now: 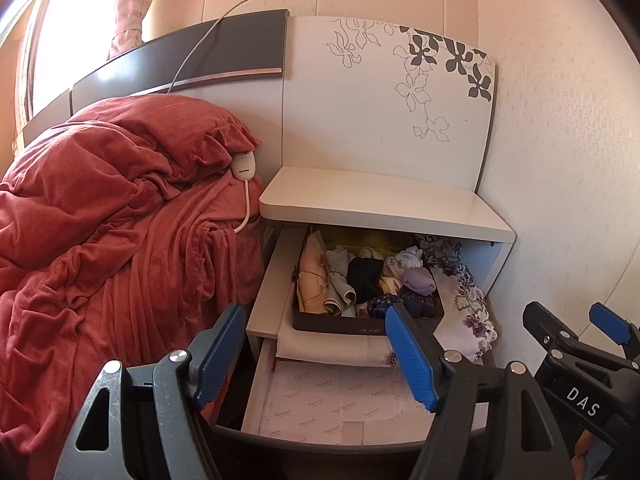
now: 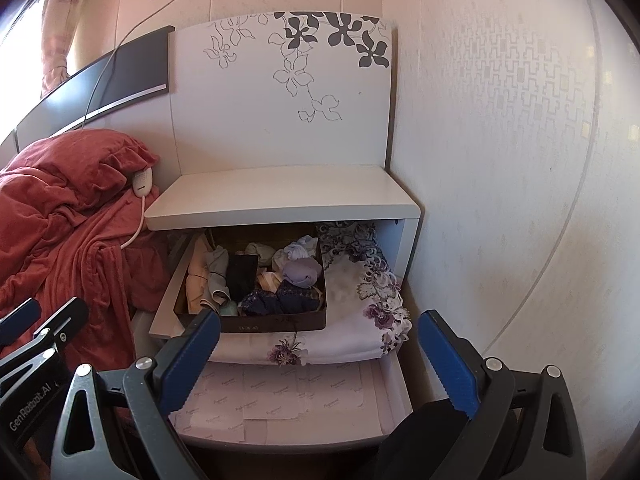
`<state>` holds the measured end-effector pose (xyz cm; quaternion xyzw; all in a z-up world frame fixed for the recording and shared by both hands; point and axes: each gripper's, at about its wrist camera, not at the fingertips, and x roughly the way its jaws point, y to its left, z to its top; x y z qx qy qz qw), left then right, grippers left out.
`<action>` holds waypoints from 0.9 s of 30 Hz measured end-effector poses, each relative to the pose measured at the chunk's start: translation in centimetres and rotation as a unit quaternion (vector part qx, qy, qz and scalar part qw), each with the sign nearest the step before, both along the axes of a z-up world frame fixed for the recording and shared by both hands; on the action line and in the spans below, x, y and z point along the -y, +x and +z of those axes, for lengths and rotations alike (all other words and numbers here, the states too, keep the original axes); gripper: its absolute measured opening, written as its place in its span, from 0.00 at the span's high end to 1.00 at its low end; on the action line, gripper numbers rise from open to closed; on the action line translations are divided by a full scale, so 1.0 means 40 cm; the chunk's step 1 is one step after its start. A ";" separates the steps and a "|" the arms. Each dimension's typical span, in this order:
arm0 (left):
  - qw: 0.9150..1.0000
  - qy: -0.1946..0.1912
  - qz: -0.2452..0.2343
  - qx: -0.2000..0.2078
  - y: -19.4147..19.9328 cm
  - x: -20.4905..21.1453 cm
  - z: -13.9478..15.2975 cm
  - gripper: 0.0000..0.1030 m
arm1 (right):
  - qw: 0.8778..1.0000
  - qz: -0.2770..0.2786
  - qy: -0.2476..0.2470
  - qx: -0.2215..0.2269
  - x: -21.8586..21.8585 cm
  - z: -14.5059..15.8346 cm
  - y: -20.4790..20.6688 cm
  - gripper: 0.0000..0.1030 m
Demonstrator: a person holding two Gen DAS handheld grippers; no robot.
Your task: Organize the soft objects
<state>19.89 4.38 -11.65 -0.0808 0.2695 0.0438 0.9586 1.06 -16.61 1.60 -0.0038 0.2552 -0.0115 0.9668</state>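
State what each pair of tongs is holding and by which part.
Nothing is held. The left tongs and the right tongs both stand open and empty in front of the box of folded clothes in the open drawer.

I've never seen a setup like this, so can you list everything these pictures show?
bedding: one heap, red, left on the bed
controller: one, white, corded, on the bedding
nightstand: one, white, by the wall
storage box: one, dark, in the open upper drawer
rolled garments: several, mixed colours, inside the box
floral cloth: one, white and purple, beside the box
left tool: one, blue pads, open, empty
right tool: one, blue pads, open, empty
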 end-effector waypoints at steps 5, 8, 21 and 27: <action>1.000 0.000 -0.015 -0.008 0.004 0.006 -0.010 0.28 | 1.000 -0.001 -0.001 -0.001 0.002 -0.005 0.002 0.03; 1.000 0.001 -0.016 -0.008 0.004 0.010 -0.011 0.28 | 1.000 -0.001 0.000 0.001 0.005 -0.005 0.003 0.03; 1.000 0.003 -0.020 -0.009 0.003 0.013 -0.012 0.28 | 1.000 0.001 -0.003 -0.005 0.006 -0.015 0.005 0.03; 1.000 0.008 -0.019 -0.003 0.001 0.013 -0.009 0.28 | 1.000 0.003 -0.004 -0.006 0.004 -0.017 0.005 0.03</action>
